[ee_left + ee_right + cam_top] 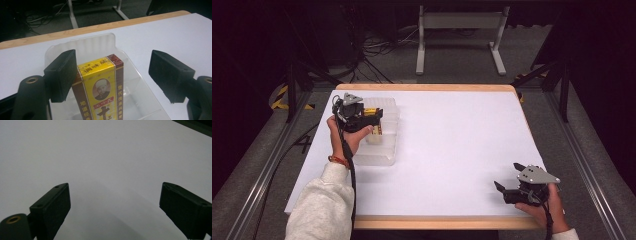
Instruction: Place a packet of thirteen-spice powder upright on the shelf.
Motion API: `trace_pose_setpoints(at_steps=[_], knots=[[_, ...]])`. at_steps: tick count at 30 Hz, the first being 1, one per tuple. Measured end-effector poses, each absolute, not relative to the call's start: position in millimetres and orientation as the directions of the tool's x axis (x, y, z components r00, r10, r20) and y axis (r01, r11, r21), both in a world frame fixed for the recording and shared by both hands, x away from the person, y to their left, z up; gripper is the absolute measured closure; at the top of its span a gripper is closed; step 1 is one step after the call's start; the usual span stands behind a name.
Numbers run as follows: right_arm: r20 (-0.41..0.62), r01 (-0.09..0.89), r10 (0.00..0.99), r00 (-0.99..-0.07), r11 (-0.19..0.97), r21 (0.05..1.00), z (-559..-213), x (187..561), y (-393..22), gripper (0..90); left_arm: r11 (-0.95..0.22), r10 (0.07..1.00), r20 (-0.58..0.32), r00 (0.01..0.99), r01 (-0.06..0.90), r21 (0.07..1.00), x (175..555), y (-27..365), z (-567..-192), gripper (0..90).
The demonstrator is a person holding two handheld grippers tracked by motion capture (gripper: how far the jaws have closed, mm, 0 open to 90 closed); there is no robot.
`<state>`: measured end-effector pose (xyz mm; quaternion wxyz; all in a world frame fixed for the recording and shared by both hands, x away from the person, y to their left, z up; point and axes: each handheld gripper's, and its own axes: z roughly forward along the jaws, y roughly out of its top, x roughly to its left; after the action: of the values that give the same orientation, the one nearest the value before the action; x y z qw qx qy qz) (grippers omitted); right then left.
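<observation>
Box [101,87] between spread jaws, in tray [140,82]

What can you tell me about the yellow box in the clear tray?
The yellow box is a small carton, glossy yellow front with dark red-brown side bands, Chinese characters and a small portrait. It stands upright in the clear plastic tray near the table's far left corner. The left hand-held gripper is open around it: one black jaw sits against or very near its side, the other stands well clear. Its base is out of sight.
</observation>
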<state>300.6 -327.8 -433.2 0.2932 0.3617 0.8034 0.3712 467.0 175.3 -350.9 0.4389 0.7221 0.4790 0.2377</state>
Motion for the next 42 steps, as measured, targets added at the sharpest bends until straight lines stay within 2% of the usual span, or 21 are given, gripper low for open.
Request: trace_pose_setpoints(at_steps=[15,25,42], knots=[[-0.203,0.364,0.799,-0.566,0.463,0.809,-433.2,300.4,-327.4,10.5,-0.148,0.883,-0.083,0.462,0.442,0.885,453.9,178.5,-344.6,7.0],[-0.205,0.364,0.798,-0.566,0.465,0.807,-433.5,300.5,-327.4,10.5,-0.166,0.851,-0.078,0.52,0.408,0.898,440.5,178.8,-343.9,5.0],[-0.207,0.363,0.797,-0.568,0.468,0.806,-433.4,300.4,-326.4,10.5,-0.288,0.788,0.024,0.616,0.334,0.897,408.2,172.6,-340.8,8.4]])
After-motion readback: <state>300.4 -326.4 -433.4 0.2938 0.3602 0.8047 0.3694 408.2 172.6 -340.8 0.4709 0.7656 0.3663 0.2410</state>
